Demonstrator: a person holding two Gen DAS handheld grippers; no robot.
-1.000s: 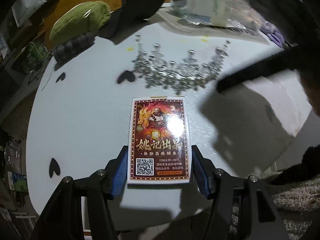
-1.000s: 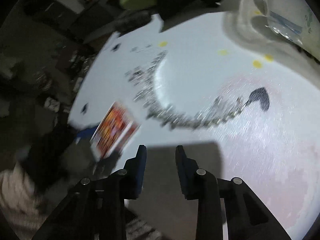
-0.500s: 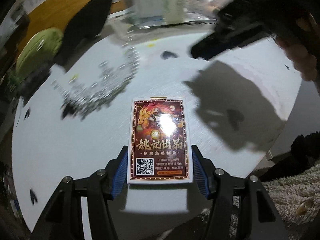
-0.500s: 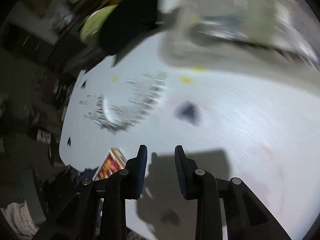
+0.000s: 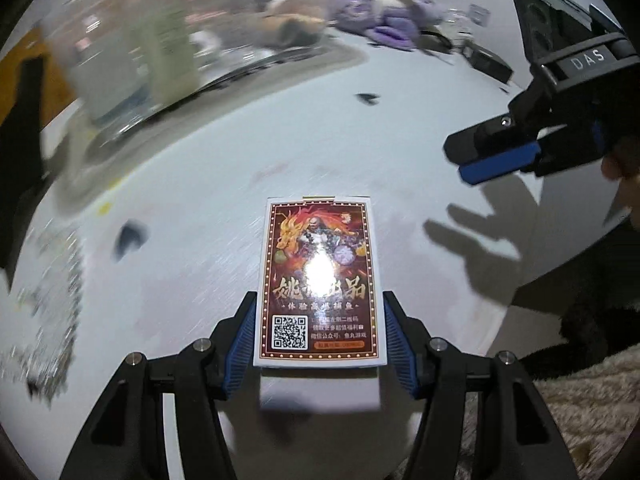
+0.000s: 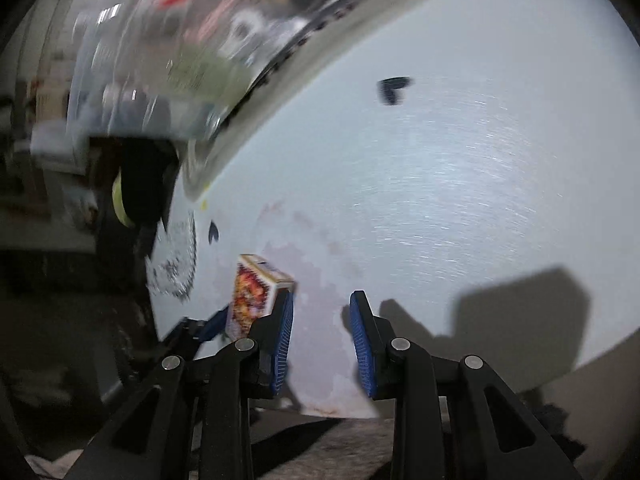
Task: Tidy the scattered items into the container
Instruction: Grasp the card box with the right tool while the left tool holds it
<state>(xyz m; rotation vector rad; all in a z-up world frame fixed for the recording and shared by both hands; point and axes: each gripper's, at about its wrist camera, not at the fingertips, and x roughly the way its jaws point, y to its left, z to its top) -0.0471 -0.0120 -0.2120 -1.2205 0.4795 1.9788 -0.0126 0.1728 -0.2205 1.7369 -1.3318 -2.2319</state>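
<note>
L tongs (image 5: 320, 332) clamp glossy rectangular card box (image 5: 319, 280) over smooth white table (image 5: 208, 168) (clear container (image 5: 132, 52) now nearer vs before); R tongs (image 6: 322, 336) parted, empty.

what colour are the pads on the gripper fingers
Blue, ribbed pads on black fingers; clearest in the right wrist view.
</note>
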